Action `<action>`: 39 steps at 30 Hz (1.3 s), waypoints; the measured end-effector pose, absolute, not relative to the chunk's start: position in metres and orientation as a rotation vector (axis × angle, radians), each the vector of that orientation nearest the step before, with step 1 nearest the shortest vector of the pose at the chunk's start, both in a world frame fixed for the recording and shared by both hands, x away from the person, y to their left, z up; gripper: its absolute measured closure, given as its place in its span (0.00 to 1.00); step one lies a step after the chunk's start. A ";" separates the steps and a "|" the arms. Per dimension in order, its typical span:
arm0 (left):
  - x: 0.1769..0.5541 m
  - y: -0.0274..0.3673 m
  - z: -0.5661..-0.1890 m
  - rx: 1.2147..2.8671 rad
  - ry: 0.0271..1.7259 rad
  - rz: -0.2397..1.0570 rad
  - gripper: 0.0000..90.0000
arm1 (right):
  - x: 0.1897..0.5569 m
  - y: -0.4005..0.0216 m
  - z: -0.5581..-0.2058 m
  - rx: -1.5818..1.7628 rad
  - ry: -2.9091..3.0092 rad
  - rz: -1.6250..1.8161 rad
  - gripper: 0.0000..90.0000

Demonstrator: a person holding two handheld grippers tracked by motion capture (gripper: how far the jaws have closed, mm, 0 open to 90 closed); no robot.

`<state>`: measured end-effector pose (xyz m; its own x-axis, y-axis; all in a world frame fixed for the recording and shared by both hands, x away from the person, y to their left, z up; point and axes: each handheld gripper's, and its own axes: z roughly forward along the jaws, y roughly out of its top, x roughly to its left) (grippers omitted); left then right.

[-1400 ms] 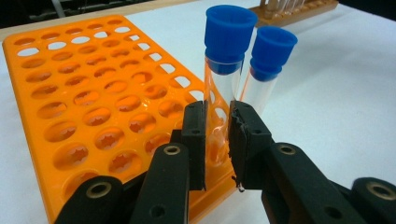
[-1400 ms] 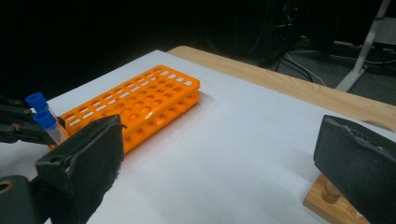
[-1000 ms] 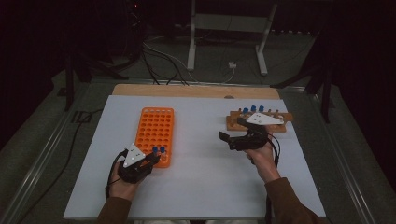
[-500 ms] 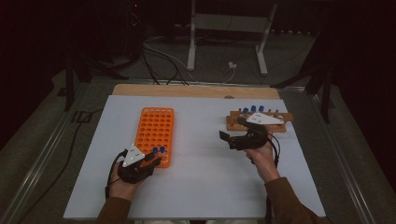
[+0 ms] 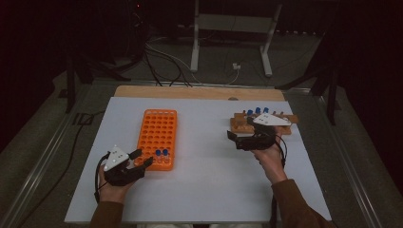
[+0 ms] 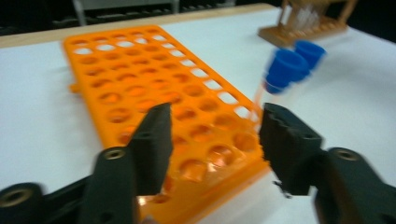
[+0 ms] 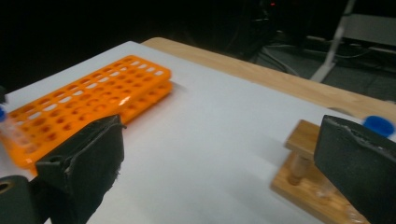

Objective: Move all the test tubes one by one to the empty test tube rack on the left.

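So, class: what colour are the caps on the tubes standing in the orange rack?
Blue caps, clearest in the left gripper view.

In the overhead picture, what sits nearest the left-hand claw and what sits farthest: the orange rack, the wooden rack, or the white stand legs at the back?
1. Orange rack, just right of the left claw.
2. Wooden rack, across the table to the right.
3. White stand legs, on the floor beyond the table.

A white tabletop [image 5: 204, 190] carried two racks. An orange rack [image 5: 159, 135] lay flat left of the middle, its long side running away from the person, with two blue-capped tubes [image 5: 161, 153] standing in its near end. A wooden rack [image 5: 240, 124] sat well apart at the right, holding more blue-capped tubes [image 5: 257, 110]. A bare wooden strip [image 5: 190, 92] edged the far side.
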<state>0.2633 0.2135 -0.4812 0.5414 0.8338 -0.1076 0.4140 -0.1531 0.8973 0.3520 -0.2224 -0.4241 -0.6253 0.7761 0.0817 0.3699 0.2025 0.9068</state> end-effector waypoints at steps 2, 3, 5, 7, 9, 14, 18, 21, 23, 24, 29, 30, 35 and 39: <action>0.263 0.217 -0.480 1.749 1.060 0.539 0.38 | 0.354 -0.226 -0.424 1.074 2.079 1.387 0.02; 0.263 0.218 -0.479 1.739 1.071 0.551 0.35 | 0.355 -0.228 -0.424 1.077 2.074 1.382 0.02; 0.263 0.220 -0.479 1.725 1.098 0.575 0.27 | 0.358 -0.233 -0.424 1.092 2.060 1.371 0.02; 0.264 0.220 -0.479 1.716 1.126 0.593 0.18 | 0.362 -0.239 -0.423 1.114 2.044 1.364 0.02; 0.265 0.221 -0.479 1.708 1.149 0.606 0.13 | 0.365 -0.246 -0.423 1.133 2.023 1.350 0.03; 0.265 0.220 -0.478 1.711 1.179 0.626 0.03 | 0.372 -0.262 -0.419 1.167 1.966 1.309 0.04; 0.265 0.221 -0.478 1.715 1.166 0.622 0.01 | 0.377 -0.278 -0.413 1.200 1.919 1.296 0.04; 0.265 0.221 -0.478 1.708 1.153 0.621 0.01 | 0.383 -0.290 -0.411 1.227 1.896 1.261 0.05; 0.264 0.221 -0.478 1.708 1.155 0.621 0.01 | 0.386 -0.299 -0.412 1.253 1.878 1.259 0.06; 0.264 0.221 -0.479 1.709 1.158 0.620 0.01 | 0.388 -0.303 -0.412 1.264 1.871 1.254 0.07; 0.265 0.220 -0.480 1.718 1.165 0.616 0.01 | 0.397 -0.317 -0.422 1.317 1.870 1.208 0.08; 0.265 0.219 -0.480 1.721 1.165 0.617 0.01 | 0.399 -0.319 -0.425 1.331 1.872 1.194 0.08; 0.266 0.219 -0.481 1.717 1.164 0.612 0.01 | 0.410 -0.324 -0.440 1.400 1.881 1.151 0.17; 0.266 0.220 -0.482 1.712 1.169 0.609 0.01 | 0.415 -0.322 -0.448 1.383 1.904 1.144 0.38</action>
